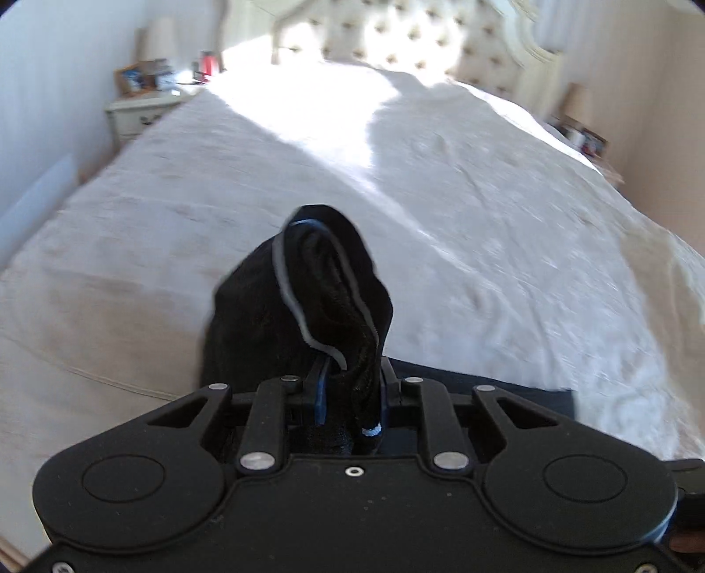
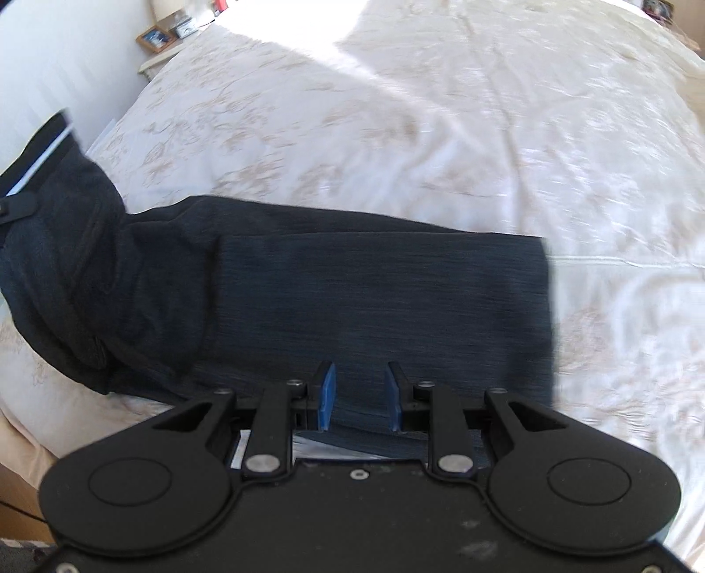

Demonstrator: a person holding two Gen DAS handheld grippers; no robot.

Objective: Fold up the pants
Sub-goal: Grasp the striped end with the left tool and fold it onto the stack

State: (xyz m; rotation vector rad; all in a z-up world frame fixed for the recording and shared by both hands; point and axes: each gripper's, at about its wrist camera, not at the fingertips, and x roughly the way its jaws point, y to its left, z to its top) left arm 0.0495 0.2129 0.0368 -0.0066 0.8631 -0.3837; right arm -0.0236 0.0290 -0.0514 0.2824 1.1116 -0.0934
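Dark navy pants (image 2: pixel 352 299) lie across the near part of a white bed (image 2: pixel 440 110), leg ends to the right. My left gripper (image 1: pixel 350 388) is shut on a bunched end of the pants (image 1: pixel 326 286) with a pale trim and holds it lifted above the bed. That lifted end and the left gripper show at the far left of the right wrist view (image 2: pixel 48 176). My right gripper (image 2: pixel 361 396) is open, its blue pads (image 2: pixel 327 394) apart, low over the near edge of the pants with fabric between and under the fingers.
The white patterned bedspread (image 1: pixel 440 198) stretches away to a tufted headboard (image 1: pixel 418 39). A nightstand with frames and a lamp (image 1: pixel 145 97) stands at the far left, another (image 1: pixel 586 136) at the far right. A wall runs along the left.
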